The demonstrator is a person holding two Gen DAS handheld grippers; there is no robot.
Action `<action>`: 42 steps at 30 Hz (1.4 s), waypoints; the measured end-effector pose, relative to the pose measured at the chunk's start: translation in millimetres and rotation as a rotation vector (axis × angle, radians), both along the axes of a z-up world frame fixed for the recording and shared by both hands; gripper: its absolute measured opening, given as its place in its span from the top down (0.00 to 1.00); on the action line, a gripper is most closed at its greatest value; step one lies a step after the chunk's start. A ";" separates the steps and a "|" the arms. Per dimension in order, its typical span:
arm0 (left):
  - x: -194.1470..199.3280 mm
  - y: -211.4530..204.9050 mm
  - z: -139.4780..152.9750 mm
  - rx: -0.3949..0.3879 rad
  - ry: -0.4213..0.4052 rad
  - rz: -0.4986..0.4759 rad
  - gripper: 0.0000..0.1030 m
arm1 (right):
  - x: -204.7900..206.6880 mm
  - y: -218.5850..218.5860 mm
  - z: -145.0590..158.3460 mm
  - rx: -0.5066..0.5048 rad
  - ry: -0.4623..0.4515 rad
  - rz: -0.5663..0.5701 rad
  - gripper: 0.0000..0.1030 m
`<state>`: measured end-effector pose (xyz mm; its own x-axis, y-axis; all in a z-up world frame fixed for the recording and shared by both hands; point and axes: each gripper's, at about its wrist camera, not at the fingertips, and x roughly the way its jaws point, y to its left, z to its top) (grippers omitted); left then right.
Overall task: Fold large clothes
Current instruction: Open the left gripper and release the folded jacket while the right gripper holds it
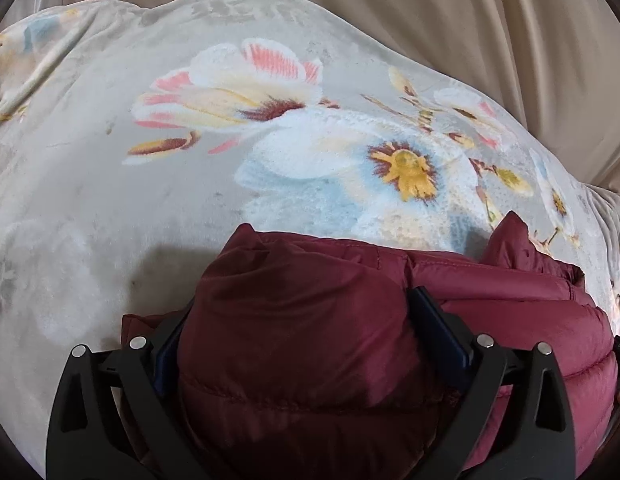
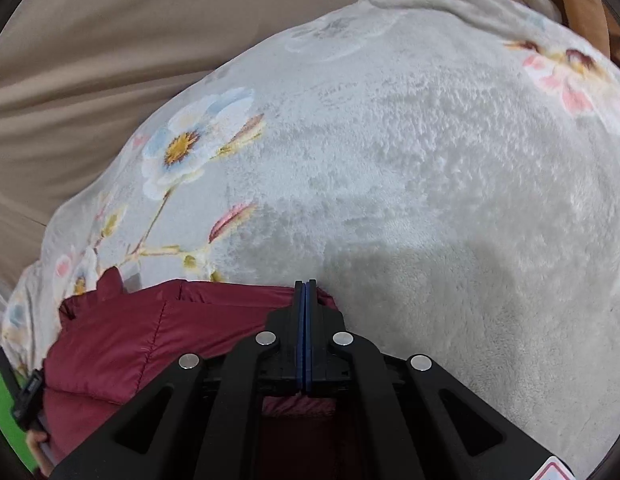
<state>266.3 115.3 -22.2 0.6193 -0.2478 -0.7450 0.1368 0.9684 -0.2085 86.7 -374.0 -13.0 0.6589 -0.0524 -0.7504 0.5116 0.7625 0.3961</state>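
A dark red puffer jacket [image 1: 509,308] lies on a grey floral blanket [image 1: 110,184]. In the left wrist view my left gripper [image 1: 302,312] has a thick bunch of the jacket filling the space between its two fingers, which press on its sides. In the right wrist view the jacket [image 2: 150,332] lies at lower left. My right gripper [image 2: 305,286] has its blue pads pressed flat together over the jacket's edge; whether fabric is pinched between them is hidden.
The blanket [image 2: 429,184] covers a soft surface. Beige cloth [image 1: 429,12] hangs behind it, also in the right wrist view [image 2: 90,60]. A green patch [image 2: 2,412] and a black strap buckle [image 2: 28,396] sit at the far left edge.
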 end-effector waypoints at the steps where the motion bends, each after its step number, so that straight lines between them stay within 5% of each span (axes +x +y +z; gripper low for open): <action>1: -0.2 -0.3 0.5 0.003 -0.001 0.000 0.07 | -0.3 0.0 0.2 0.003 0.000 0.000 1.00; 6: -9.8 21.0 11.1 -0.110 0.005 0.023 0.09 | -9.6 -6.3 11.1 0.021 0.001 0.007 1.00; 9: -36.4 55.7 28.5 -0.237 0.000 0.061 0.07 | -42.2 2.8 39.4 -0.049 -0.036 0.021 0.66; 10: -42.3 65.4 31.1 -0.254 0.002 0.069 0.05 | -56.5 5.6 47.6 -0.076 -0.049 0.027 0.46; 12: -50.0 84.1 26.6 -0.258 0.038 0.104 0.05 | -74.4 7.9 50.5 -0.088 -0.039 0.039 0.36; 15: -55.3 96.7 1.2 -0.275 0.128 0.128 0.05 | -81.3 8.2 31.2 0.030 -0.001 0.078 0.36; 16: -60.7 96.7 0.8 -0.277 0.088 0.122 0.05 | -78.7 8.7 22.2 0.073 0.005 0.090 0.37; 20: -71.4 79.5 4.4 -0.189 0.033 0.110 0.05 | -54.7 22.9 13.6 0.062 0.008 0.119 0.66; 22: -68.8 73.9 3.6 -0.167 0.017 0.104 0.05 | -34.1 30.8 19.1 -0.003 0.012 0.123 0.72; 25: -61.1 66.0 2.2 -0.115 -0.022 0.141 0.04 | -8.9 36.5 16.9 -0.085 0.005 0.119 0.72; 30: -47.2 55.8 2.0 -0.035 -0.041 0.146 0.04 | -5.9 22.1 11.1 -0.007 -0.022 0.091 0.68; 33: -46.9 56.2 1.8 -0.034 -0.043 0.141 0.04 | -27.7 17.4 28.8 -0.012 -0.053 0.007 0.70; 36: -45.4 54.6 0.7 -0.036 -0.040 0.142 0.04 | -37.7 39.4 67.2 -0.193 -0.095 -0.013 0.76; 42: -47.3 54.9 0.7 -0.040 -0.041 0.147 0.04 | 11.1 107.2 112.4 -0.248 -0.187 0.253 0.76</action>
